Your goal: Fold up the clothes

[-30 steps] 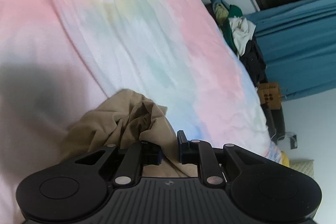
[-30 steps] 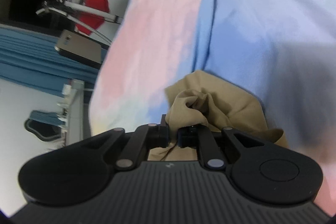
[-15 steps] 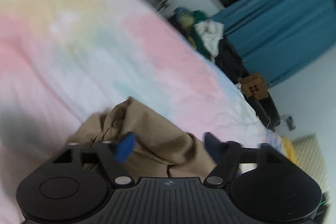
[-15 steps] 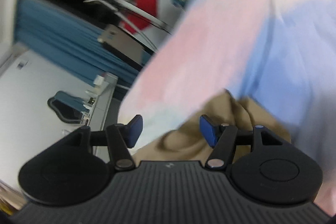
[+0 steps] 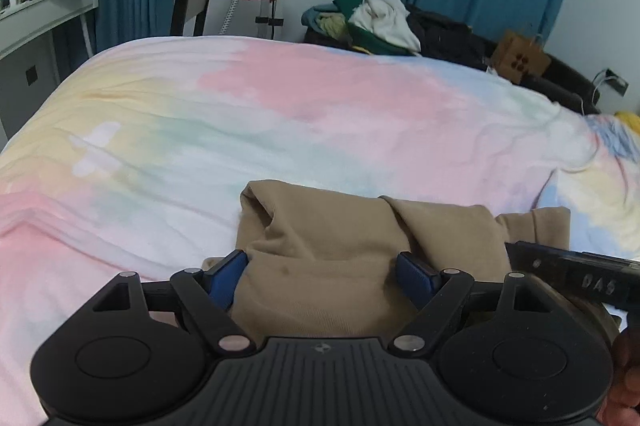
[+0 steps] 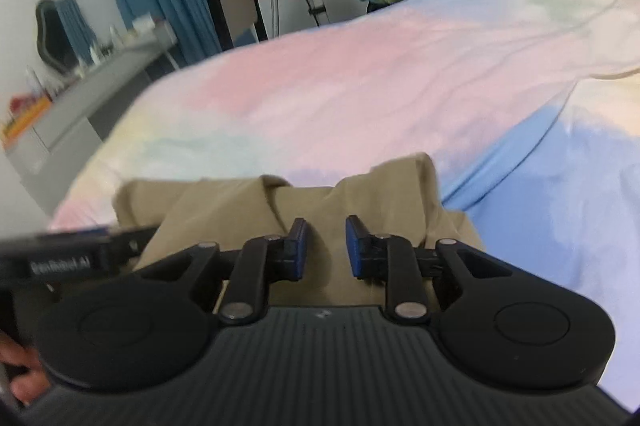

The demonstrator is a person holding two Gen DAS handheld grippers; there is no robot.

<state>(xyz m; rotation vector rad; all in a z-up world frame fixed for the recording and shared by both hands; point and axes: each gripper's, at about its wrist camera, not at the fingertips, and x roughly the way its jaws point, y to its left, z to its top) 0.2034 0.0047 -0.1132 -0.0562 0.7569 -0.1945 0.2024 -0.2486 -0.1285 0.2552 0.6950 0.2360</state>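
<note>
Tan garment (image 5: pixel 320 246) on bed, mirror (image 6: pixel 56 26) only in right view

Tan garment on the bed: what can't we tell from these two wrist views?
- Garment type: the tan garment is bunched, and the left gripper body hides its near edge.
- Right wrist view: the right gripper covers its near part; the picture is blurred.
- Contact: whether any fingers touch the cloth is unclear.
- Bed: cut off by the picture edges.
</note>
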